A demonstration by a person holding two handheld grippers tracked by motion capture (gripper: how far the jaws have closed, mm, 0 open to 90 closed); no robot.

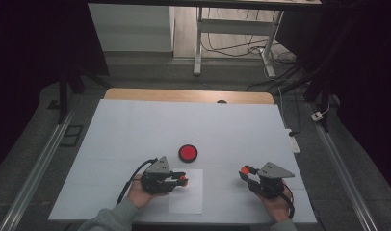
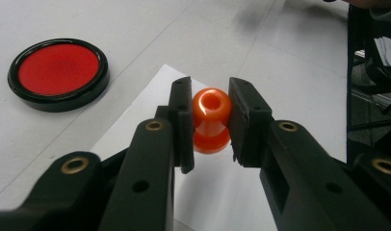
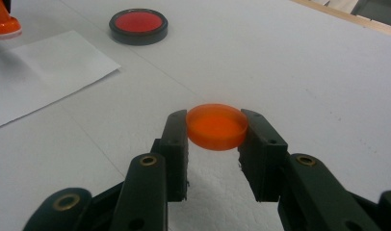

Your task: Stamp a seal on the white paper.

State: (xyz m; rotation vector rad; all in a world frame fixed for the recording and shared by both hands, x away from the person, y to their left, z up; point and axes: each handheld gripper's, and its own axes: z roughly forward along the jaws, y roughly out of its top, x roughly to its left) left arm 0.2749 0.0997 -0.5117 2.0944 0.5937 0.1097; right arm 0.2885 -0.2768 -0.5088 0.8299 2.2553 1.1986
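White-covered table (image 1: 136,125), wooden far edge exposed.

Left gripper (image 1: 180,180): I hold it low over the near centre of the table, jaws pointing right. Its jaws pinch an orange stamp (image 2: 211,120) by the rounded knob, one jaw on each side. The knob has a small hole at its top and the body flares wider below. In the left gripper view the stamp sits over a white sheet of paper (image 2: 217,187); whether its base touches the paper I cannot tell. In the high view the paper (image 1: 188,195) lies at near centre, just under and right of that gripper.

Right gripper (image 1: 245,174): held at near right, jaws pointing left and slightly far. They are closed on a shallow round orange cap (image 3: 216,126), gripped by its rim and held level above the table surface.

Red ink pad (image 1: 188,152) in a black round case: open, resting on the table just beyond the paper's far edge, between the two grippers and a little farther out. It touches neither gripper.

Both my hands (image 1: 140,195) enter from the near edge, grey sleeves visible.
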